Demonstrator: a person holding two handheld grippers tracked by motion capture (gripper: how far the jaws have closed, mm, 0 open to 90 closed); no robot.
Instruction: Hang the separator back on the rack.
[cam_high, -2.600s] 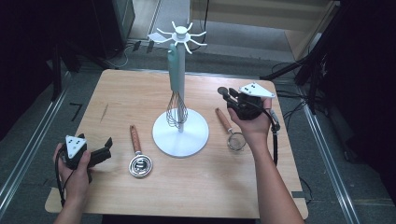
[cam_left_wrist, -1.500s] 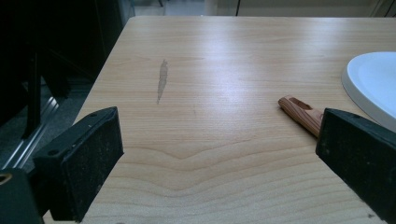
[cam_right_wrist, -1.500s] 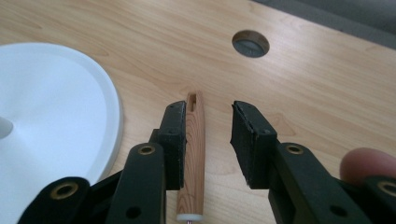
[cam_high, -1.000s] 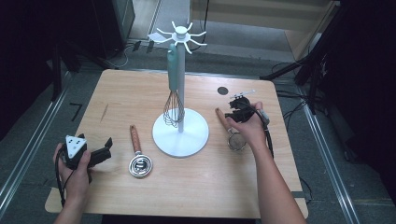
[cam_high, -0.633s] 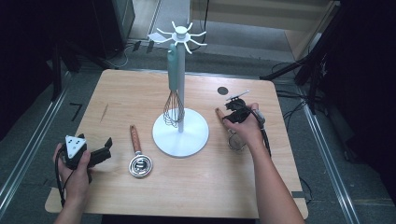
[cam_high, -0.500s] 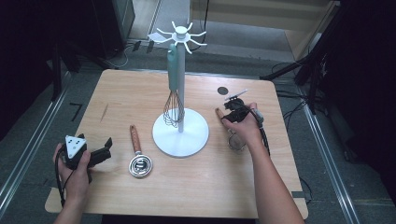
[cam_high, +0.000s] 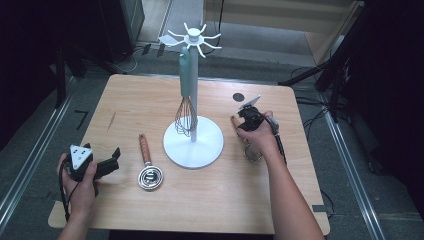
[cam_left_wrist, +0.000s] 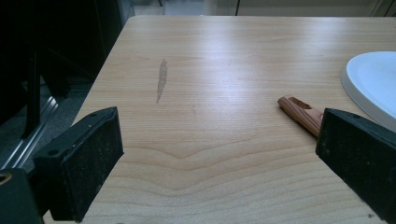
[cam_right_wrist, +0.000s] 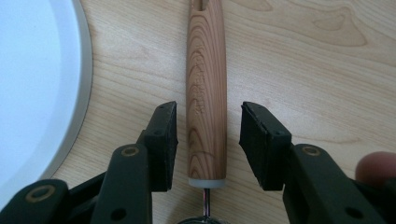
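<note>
**Right jaws straddling the wooden handle, not pinching yet**

My right gripper (cam_right_wrist: 206, 140) is down at the table (cam_high: 150, 100), with its jaws on either side of the wooden handle (cam_right_wrist: 206, 84) of the utensil lying just right of the stand's white base (cam_high: 193, 145). The jaws are partly open. There's a sliver of gap on the left side and a wider one on the right, so nothing's clamped. In the right gripper view the handle runs straight away from me, its metal neck dips out of sight between the jaws at the bottom, and the curved edge of the base sits close on the left, which leaves little room that way. The right side is bare wood. From the high view my right hand (cam_high: 260, 137) covers most of that utensil.

My left gripper (cam_high: 102, 167) is well apart, near the table's left front corner, with its jaws wide open and holding nothing. The other wooden-handled strainer (cam_high: 147, 167) lies just to its right, and its handle tip shows in the left gripper view. A whisk (cam_high: 185, 100) hangs on the stand (cam_high: 194, 75).

There's lots of open tabletop behind the left gripper and in front of the base.
</note>
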